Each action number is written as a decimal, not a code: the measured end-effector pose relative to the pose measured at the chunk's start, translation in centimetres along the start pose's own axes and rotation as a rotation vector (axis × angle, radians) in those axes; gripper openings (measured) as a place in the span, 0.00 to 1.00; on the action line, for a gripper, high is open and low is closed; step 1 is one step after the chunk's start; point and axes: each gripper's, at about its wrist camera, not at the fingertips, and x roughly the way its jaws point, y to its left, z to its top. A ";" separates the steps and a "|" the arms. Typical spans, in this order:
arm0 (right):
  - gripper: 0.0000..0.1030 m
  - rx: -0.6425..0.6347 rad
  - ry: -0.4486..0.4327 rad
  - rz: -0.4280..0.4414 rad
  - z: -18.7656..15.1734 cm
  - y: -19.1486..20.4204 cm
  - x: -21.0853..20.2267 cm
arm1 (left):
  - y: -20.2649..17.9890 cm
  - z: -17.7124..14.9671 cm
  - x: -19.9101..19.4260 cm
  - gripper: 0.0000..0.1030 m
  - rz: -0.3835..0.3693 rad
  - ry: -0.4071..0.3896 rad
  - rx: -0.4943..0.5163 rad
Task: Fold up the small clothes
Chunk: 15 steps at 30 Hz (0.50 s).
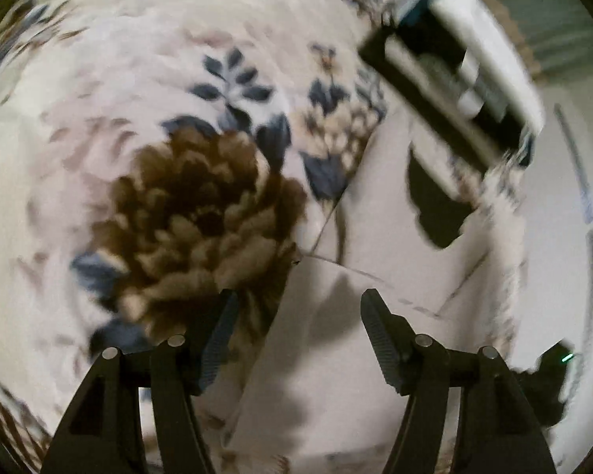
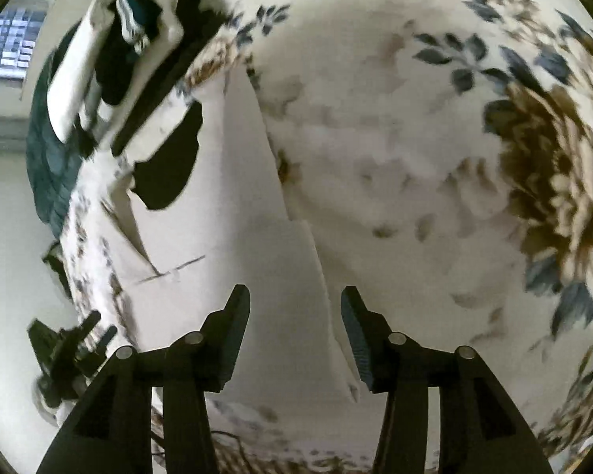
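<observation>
A plain white garment (image 1: 375, 237) lies flat on a floral bedspread (image 1: 138, 98); a black patch (image 1: 435, 205) shows at its far end. My left gripper (image 1: 298, 339) is open and empty just above the garment's near edge. In the right wrist view the same white garment (image 2: 225, 213) lies left of centre with the black patch (image 2: 170, 166) on it. My right gripper (image 2: 295, 335) is open and empty over the garment's right edge. Both views are blurred.
A white basket (image 1: 486, 51) holding dark and teal clothes stands at the far end of the bedspread; it also shows in the right wrist view (image 2: 110, 51). A dark teal cloth (image 2: 47, 150) hangs at the bed's left edge. The other gripper (image 2: 67, 351) shows at lower left.
</observation>
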 end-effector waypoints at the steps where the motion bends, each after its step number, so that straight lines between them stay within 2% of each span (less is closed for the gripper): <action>1: 0.49 -0.005 0.001 -0.003 0.2 0.1 0.6 | -0.2 0.2 1.3 0.60 0.029 0.014 0.014; 3: 0.49 -0.006 0.013 -0.037 1.1 0.3 2.4 | -0.2 0.6 3.5 0.60 0.070 0.032 0.032; 5: 0.49 0.000 0.047 -0.130 1.9 -0.1 4.6 | -0.2 1.0 4.5 0.60 0.096 0.037 0.035; 8: 0.49 0.001 0.061 -0.152 2.5 0.3 5.1 | -1.0 1.5 2.3 0.60 0.057 0.017 0.040; 10: 0.49 -0.019 0.022 -0.140 2.8 1.5 3.5 | -2.3 2.0 -0.3 0.60 0.039 -0.024 0.072; 12: 0.49 -0.050 -0.033 -0.147 3.7 3.2 2.0 | -3.8 3.0 -2.0 0.60 0.067 -0.068 0.111; 15: 0.49 -0.088 -0.078 -0.153 6.7 5.9 1.9 | -6.2 6.5 -1.1 0.61 0.075 -0.081 0.164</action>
